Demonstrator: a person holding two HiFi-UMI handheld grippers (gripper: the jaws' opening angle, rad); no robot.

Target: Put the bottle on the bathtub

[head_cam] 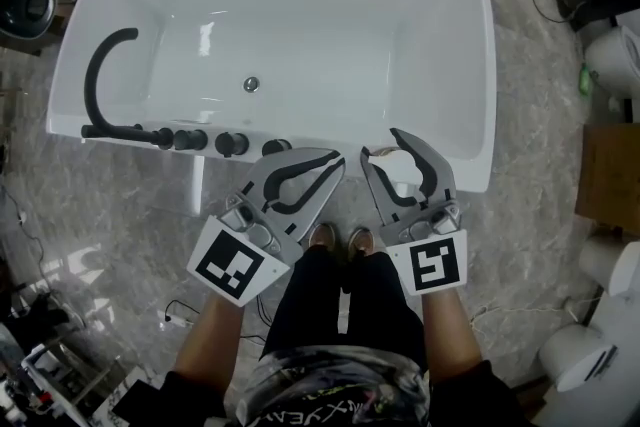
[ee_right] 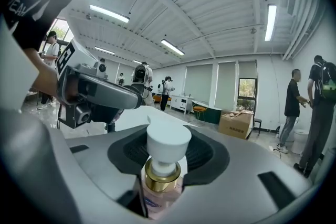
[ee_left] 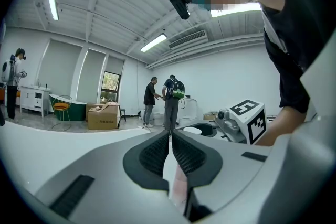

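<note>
1. A white bathtub (head_cam: 478,65) fills the upper half of the head view, set on a grey marbled floor (head_cam: 120,225).
2. The person stands at its near side, in the lower middle of the frame, with black trousers (head_cam: 330,305) and brown shoes (head_cam: 322,237) showing.
3. A black curved tap (head_cam: 92,80) rises at the tub's left end, and a row of black knobs (head_cam: 231,143) sits along the near rim beside it.
4. The left tongs (head_cam: 338,160) hover level at the near rim, centre frame. Their jaws are together, the ribbed pads meeting at the tips.
5. The right tongs (head_cam: 382,143) sit just to the right of them, with jaws apart.
6. The bottle (ee_right: 164,170) stands upright between the right jaws, at the tub's near rim. It has a white cap, a gold collar and a pinkish body, and a dark gap shows beside the body on the left. Whether its base rests on the rim cannot be told.
</note>
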